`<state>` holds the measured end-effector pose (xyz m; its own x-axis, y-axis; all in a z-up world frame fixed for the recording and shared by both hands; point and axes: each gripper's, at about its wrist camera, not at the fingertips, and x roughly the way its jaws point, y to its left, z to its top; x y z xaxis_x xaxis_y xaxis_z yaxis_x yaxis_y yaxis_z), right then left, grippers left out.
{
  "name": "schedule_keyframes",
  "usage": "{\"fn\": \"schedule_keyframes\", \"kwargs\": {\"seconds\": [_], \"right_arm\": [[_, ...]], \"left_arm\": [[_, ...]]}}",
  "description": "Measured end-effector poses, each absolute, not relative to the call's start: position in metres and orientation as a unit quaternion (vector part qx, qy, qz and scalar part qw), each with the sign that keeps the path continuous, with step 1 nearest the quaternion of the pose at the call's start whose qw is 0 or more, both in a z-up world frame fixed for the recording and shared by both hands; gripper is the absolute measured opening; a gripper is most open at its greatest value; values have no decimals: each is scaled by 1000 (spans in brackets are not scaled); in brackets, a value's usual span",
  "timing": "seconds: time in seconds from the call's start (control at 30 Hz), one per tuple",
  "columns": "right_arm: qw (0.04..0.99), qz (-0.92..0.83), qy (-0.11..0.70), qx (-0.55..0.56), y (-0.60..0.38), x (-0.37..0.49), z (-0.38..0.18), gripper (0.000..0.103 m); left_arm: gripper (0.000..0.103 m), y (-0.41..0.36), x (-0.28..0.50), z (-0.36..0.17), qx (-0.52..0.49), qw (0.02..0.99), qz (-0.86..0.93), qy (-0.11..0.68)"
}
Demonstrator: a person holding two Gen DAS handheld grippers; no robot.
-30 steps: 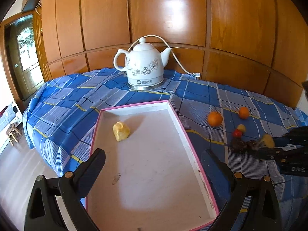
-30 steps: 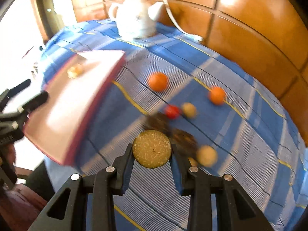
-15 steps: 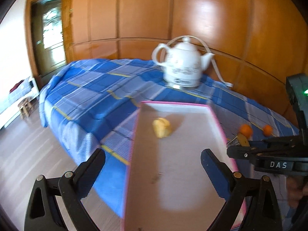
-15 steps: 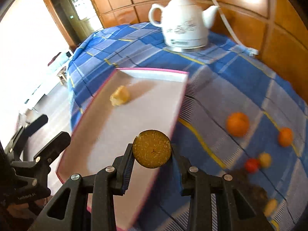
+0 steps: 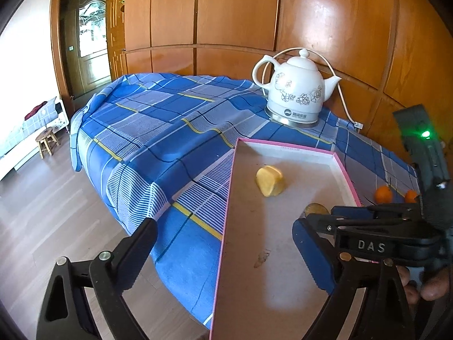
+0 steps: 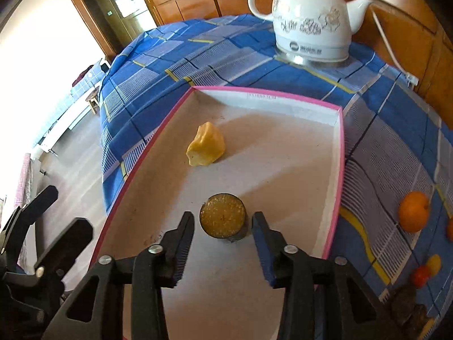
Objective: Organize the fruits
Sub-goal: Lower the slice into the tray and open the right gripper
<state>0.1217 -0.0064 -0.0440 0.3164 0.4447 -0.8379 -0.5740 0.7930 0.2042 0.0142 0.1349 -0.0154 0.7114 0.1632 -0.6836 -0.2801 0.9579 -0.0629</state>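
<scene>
Releasing the fruit slice onto the tray floor near the yellow chunk, the right tongs had just parted and needed a straight withdrawal, while the left tongs stood wide and empty.

Tray floor lies mostly bare around the yellow chunk and round slice.

Black tongs with blue ribbed pads, silver screws, "DAS" lettering.

Checked cloth: tray, kettle, perhaps oranges
</scene>
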Motion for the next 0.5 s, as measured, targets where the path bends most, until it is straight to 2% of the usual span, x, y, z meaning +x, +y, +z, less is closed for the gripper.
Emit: {"fn": "schedule_keyframes", "kwargs": {"seconds": [0.5], "right_arm": [[904, 188, 366, -119, -69, 68, 7, 50]], "left_arm": [[95, 107, 9, -9, -64, 927, 85, 359]]}}
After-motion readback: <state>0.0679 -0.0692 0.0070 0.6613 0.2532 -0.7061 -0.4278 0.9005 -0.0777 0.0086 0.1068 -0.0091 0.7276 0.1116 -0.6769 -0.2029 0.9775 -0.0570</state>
